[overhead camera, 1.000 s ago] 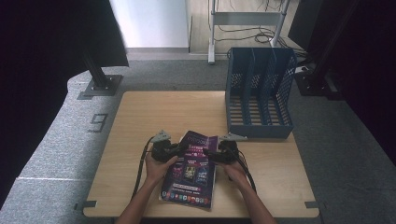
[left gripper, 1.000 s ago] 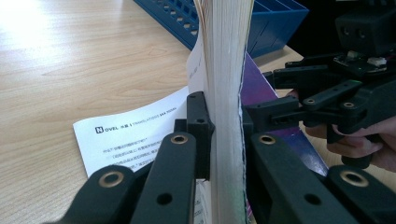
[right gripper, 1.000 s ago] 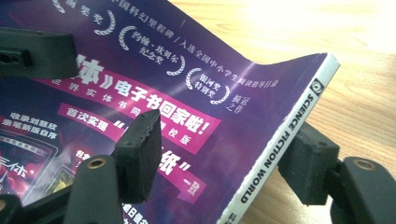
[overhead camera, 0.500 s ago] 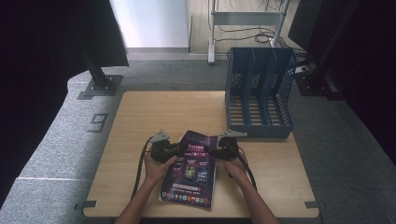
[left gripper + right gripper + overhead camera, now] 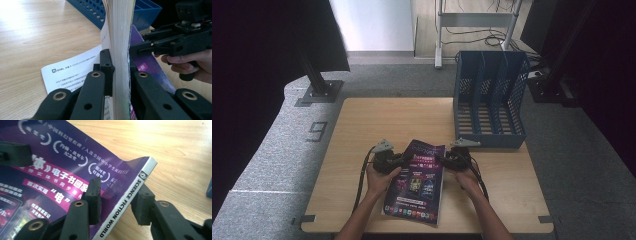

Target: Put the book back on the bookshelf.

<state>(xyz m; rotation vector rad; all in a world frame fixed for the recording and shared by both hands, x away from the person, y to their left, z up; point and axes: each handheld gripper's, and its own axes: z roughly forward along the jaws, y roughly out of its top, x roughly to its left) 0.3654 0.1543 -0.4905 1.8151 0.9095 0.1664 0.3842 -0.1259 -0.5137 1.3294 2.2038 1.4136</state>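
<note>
I hold 1 claw in each hand. My left claw [image 5: 398,161] is clenched on the book [image 5: 418,180]. In the left claw view I see why: its 2 jaws squeeze the thick stack of white pages [image 5: 120,50] from both sides, so that edge of the book stands up off the tabletop [image 5: 387,120]. A loose white page [image 5: 72,72] hangs down beside it and lies on the wood.

My right claw [image 5: 444,161] is at the other side, at the book's spine [image 5: 125,205]. Its jaws have just been closing, and the spine sits between them. In the right claw view 1 pad rests on the purple cover [image 5: 50,170] and the other pad waits under the spine. I cannot tell if they press hard yet, so I think the grip is not done. I want both sides held so I can lift the book flat.

The high view shows what the claw views do not: the book lies near my edge of the tabletop, and the blue rack [image 5: 489,100] stands behind it, a bit to the right. I think the book goes in 1 of its slots.
</note>
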